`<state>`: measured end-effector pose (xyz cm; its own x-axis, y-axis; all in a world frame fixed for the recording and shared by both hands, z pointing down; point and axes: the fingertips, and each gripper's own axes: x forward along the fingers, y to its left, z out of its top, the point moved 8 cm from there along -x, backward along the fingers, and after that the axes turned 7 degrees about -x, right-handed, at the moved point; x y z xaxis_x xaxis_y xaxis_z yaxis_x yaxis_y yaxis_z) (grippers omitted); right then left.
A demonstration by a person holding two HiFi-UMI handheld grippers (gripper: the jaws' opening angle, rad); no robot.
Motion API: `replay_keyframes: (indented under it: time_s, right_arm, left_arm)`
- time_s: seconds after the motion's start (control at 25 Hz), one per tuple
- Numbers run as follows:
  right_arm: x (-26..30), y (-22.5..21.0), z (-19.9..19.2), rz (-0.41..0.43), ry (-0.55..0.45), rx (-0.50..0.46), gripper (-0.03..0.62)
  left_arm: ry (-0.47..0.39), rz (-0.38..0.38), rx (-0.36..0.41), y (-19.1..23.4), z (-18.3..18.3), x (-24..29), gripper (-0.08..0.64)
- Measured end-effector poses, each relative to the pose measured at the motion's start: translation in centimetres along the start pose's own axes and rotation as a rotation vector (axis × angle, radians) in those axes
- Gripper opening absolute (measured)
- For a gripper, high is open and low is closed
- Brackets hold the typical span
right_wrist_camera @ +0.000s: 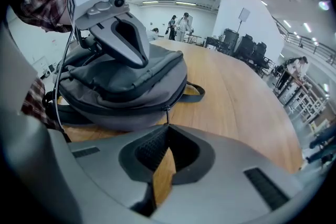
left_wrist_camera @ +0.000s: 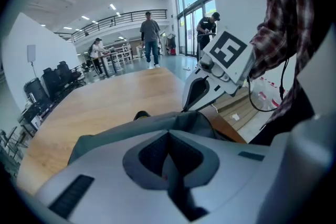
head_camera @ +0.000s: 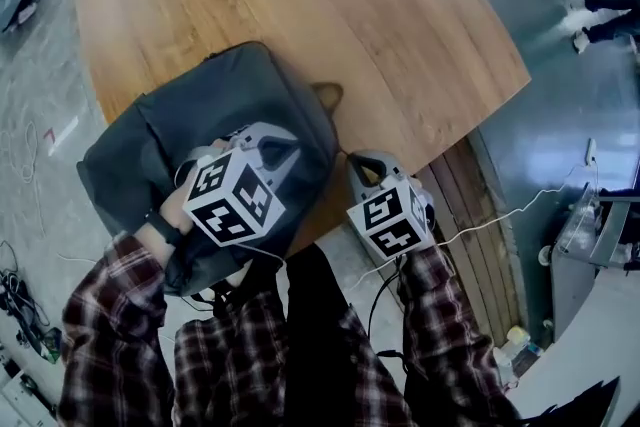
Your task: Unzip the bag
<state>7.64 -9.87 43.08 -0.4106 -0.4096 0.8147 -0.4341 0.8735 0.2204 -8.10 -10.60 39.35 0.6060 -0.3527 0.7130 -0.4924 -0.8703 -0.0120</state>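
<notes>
Legible text, labels, numbers: none recorded. We found only black-and-white square marker patterns, on the left marker cube point(head_camera: 232, 200) and the right marker cube point(head_camera: 390, 223). These held no letters or numerals that we could read.

Grey bag point(head_camera: 215, 130) flat on wooden table point(head_camera: 400, 15) nr front edge — side zip point(right_wrist_camera: 167, 109) shut, handle loop point(right_wrist_camera: 197, 91) out back.

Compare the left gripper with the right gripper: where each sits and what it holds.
The left gripper sits atop the bag; the right gripper is beside it, low over the table. The left gripper's jaws are together with nothing plainly between them; the right gripper's tips pinch the zipper pull. Both have their jaws shut.
</notes>
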Motion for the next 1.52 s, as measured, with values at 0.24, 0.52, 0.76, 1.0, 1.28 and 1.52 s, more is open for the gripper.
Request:
replay_keyframes:
  time_s: [0.24,0.52,0.76,1.0,1.28,1.52]
  right_arm:
    - [-0.2,2.1,-0.1,0.003,-0.002,0.05,0.009]
    - [-1.6,5.1,-0.8,0.042,-0.019,0.145,0.011]
    - [-3.6,9.7,-0.7,0.103,-0.053,0.214,0.011]
    - [-4.0,12.5,1.1,0.151,-0.082,0.244,0.011]
    - [-3.7,11.9,1.0,0.137,-0.056,0.225,0.009]
    - [-3.5,11.6,0.8,0.144,-0.041,0.183,0.009]
  left_arm:
    - [0.082,-0.092,0.068,-0.2,-0.2,3.7,0.008]
    - [0.077,-0.1,0.013,0.6,0.6,4.9,0.008]
    - [0.065,-0.072,-0.029,2.1,1.6,6.2,0.008]
    - [0.057,-0.037,-0.079,4.2,2.3,7.4,0.008]
    - [0.025,0.031,-0.082,4.7,2.6,6.6,0.008]
    - [0.02,0.02,-0.055,2.6,0.7,2.5,0.008]
